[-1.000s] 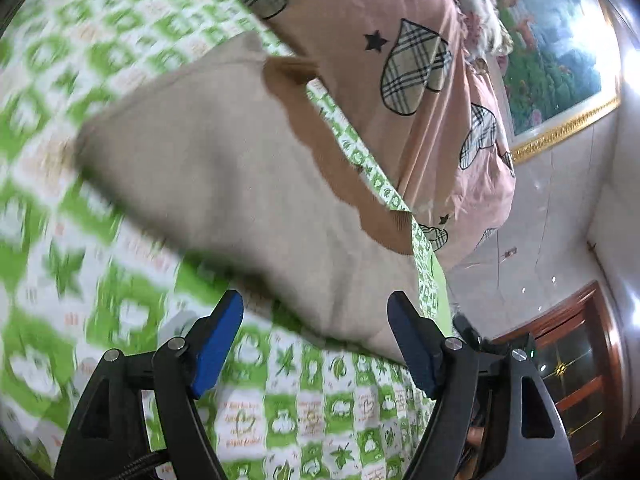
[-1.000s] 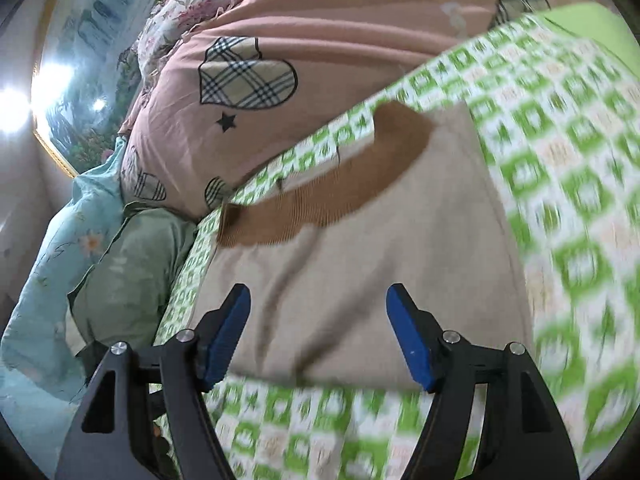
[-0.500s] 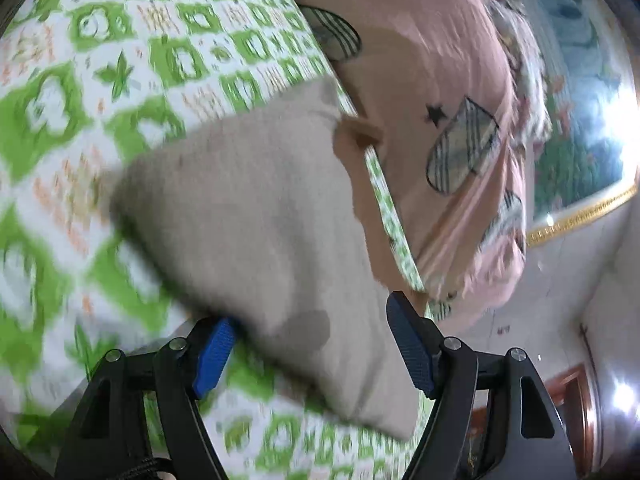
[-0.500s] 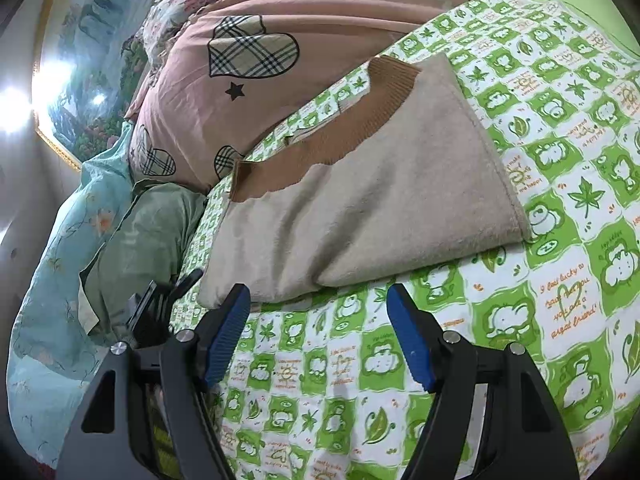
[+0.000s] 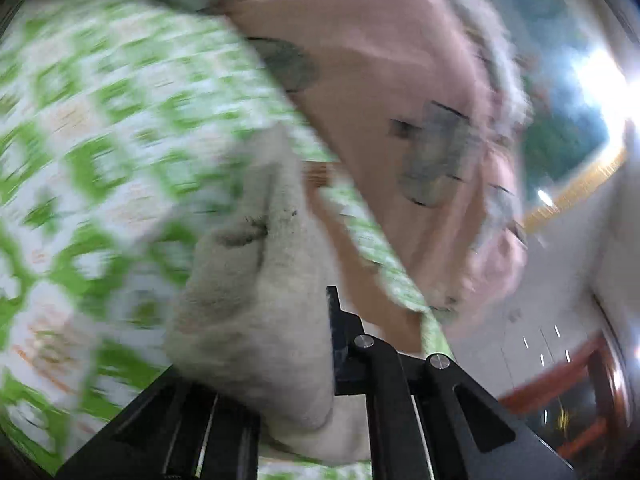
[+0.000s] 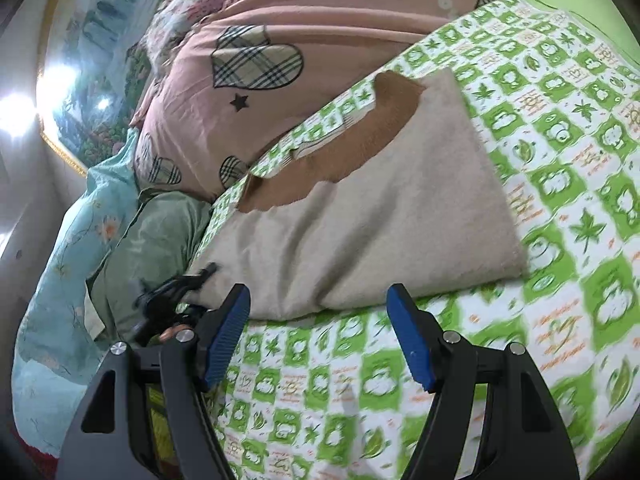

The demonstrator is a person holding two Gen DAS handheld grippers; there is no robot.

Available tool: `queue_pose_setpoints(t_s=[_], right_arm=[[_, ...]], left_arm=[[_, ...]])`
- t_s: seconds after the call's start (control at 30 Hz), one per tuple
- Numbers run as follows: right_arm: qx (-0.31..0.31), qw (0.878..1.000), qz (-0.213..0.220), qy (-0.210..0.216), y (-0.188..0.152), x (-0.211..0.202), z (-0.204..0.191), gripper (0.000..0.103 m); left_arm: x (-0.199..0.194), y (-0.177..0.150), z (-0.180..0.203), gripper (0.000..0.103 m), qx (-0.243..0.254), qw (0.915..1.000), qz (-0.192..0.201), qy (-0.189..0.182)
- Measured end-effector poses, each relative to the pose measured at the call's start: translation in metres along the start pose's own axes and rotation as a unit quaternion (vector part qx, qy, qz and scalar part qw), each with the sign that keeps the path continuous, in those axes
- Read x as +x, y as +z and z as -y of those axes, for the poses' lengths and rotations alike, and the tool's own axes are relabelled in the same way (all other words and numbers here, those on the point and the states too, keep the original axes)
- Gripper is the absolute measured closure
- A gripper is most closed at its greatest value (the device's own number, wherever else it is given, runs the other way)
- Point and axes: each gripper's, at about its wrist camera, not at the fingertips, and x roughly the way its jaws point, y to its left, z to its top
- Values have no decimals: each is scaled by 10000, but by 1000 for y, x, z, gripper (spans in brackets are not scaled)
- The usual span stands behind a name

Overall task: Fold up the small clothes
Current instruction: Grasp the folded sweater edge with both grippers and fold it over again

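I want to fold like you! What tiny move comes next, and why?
Probably close the right gripper on the beige garment's near edge. Its blue fingers are open just short of that edge, while the left gripper already has cloth bunched between its fingers.

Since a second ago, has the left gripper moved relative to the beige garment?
Yes. The left gripper has closed in on the beige garment: its jaws, then open short of the cloth, now clamp the bunched edge.

No legible text (sheet print blurred)
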Motion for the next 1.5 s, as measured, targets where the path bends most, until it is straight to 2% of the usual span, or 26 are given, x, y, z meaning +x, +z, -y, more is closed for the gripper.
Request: queue_pose_setpoints(t_s=[0.1, 0.17, 0.27, 0.33, 0.4, 0.47, 0.57, 0.7, 0.83, 1.03, 1.1, 1.17, 1.23, 1.33, 1.43, 1.5], right_arm=[[102, 9999, -23, -7, 18, -1, 14, 32], [139, 9999, -16, 84, 33, -2, 20, 32], [84, 9996, 37, 264, 56, 0, 23, 32], [64, 9994, -18, 332, 70, 7, 24, 31], [99, 9986, -188, 494, 82, 22, 27, 32], [243, 9957, -459, 769, 91, 43, 30, 31], [391, 9921, -802, 880, 99, 73, 33, 31], [363, 9893, -1067, 923, 106, 105, 30, 31], [260, 9886, -1170, 914, 110, 127, 23, 31], [185, 9913, -1139, 630, 129, 155, 18, 32], [179, 9926, -1106, 463, 139, 165, 20, 44], [120, 9931, -1149, 186, 145, 173, 23, 84], [41, 9928, -1188, 174, 149, 174, 21, 85], [-382, 9947, -910, 278, 160, 150, 7, 86], [-526, 9958, -612, 444, 178, 120, 8, 86], [-566, 9963, -532, 362, 184, 111, 16, 86]], left_arm=[[11, -5, 51, 96, 725, 9967, -239, -289], [20, -15, 75, 95, 1036, 9930, -389, -421], [46, -45, 117, 95, 1652, 9830, -678, -436], [65, -70, 133, 95, 2069, 9738, -886, -332], [85, -93, 137, 95, 2264, 9670, -1137, -276], [104, -113, 132, 95, 2330, 9620, -1414, -193], [120, -130, 120, 95, 2257, 9590, -1710, -117], [116, -130, 113, 95, 2043, 9644, -1659, -241], [111, -129, 121, 95, 2139, 9634, -1593, -253], [104, -129, 124, 95, 2209, 9616, -1623, -166], [104, -131, 126, 95, 2270, 9599, -1642, -114], [103, -132, 130, 95, 2332, 9582, -1653, -101], [101, -133, 140, 95, 2479, 9549, -1630, -99], [99, -136, 164, 95, 2642, 9510, -1577, -313], [111, -147, 184, 91, 2681, 9469, -1697, -528], [125, -160, 192, 88, 2724, 9438, -1799, -523]])
